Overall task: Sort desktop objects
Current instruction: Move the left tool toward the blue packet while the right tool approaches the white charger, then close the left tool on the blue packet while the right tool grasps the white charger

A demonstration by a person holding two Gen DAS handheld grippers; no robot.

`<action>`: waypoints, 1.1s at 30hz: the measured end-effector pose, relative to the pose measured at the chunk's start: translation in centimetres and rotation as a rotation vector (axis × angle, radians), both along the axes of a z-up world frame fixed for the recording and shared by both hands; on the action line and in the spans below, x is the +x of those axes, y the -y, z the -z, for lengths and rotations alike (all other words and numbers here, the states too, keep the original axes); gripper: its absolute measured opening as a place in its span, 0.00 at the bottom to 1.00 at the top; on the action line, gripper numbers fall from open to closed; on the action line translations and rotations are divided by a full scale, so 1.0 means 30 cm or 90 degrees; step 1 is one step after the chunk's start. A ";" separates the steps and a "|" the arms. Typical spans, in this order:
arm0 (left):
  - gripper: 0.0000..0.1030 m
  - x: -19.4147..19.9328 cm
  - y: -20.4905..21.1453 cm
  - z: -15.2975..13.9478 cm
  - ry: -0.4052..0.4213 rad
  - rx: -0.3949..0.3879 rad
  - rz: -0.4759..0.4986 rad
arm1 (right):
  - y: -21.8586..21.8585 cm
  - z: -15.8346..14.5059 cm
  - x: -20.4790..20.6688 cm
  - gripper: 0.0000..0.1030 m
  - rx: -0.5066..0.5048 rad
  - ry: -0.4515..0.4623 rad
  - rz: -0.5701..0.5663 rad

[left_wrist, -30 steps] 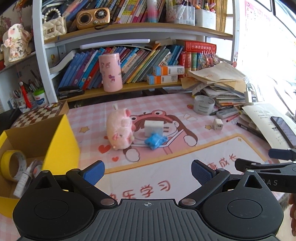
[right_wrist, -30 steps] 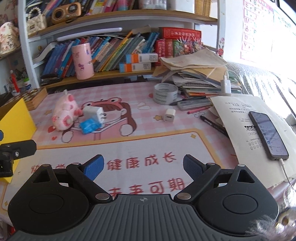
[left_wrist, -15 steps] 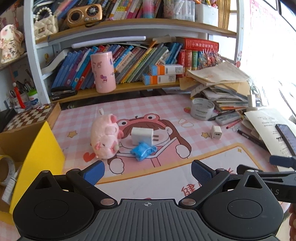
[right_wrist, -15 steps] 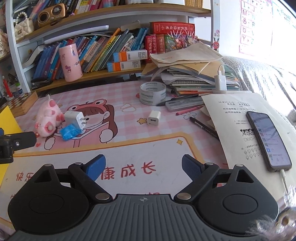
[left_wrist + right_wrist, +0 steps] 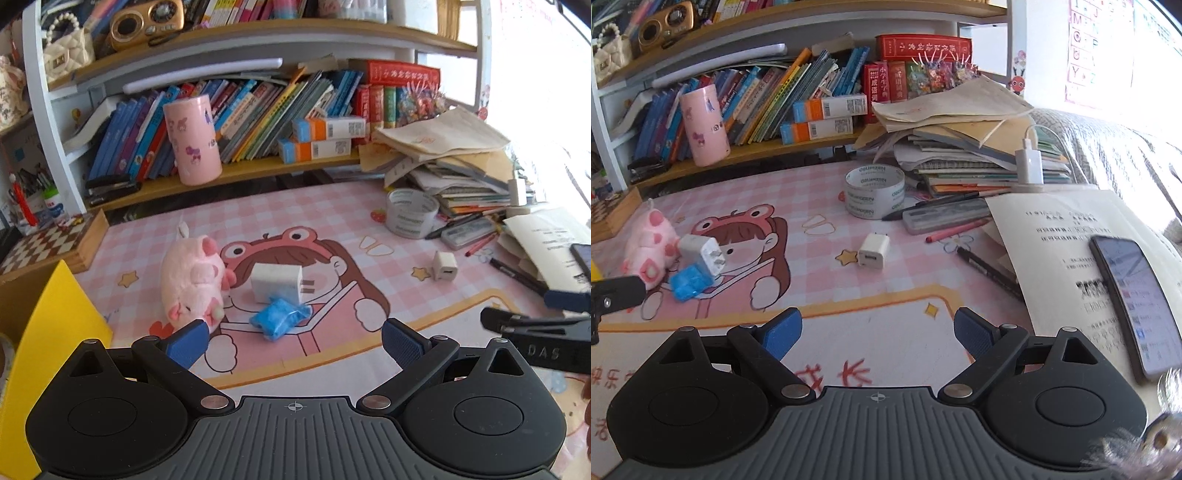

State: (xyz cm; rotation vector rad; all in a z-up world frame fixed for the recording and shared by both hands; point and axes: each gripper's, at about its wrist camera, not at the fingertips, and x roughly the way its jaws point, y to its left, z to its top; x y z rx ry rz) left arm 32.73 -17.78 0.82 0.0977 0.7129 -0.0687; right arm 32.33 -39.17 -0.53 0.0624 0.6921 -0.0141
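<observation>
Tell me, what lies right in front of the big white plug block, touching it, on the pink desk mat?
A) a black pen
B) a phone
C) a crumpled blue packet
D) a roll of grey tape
C: the crumpled blue packet rests against the front of the big white plug block, beside the pink plush pig; tape, pen and phone lie far off to the right.

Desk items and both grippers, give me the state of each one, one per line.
Left gripper: open, empty.
Right gripper: open, empty.
Pink plush pig toy: lying on its side.
Large white wall charger: on its side, prongs folded out.
Crumpled blue wrapper: touching the charger.
Small white cube charger: unplugged, lying alone.
Grey tape roll: flat on the mat.
Black smartphone: screen lit.
</observation>
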 end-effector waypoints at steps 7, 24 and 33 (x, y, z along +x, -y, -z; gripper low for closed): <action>0.97 0.060 -0.017 0.073 -0.018 0.007 -0.021 | -0.013 0.032 0.110 0.87 -0.034 0.001 -0.042; 0.77 0.298 -0.046 0.224 -0.069 -0.013 -0.091 | -0.054 0.126 0.385 0.75 -0.090 -0.014 -0.053; 0.61 0.323 -0.042 0.257 -0.082 -0.007 -0.082 | -0.038 0.167 0.454 0.45 -0.054 -0.060 -0.060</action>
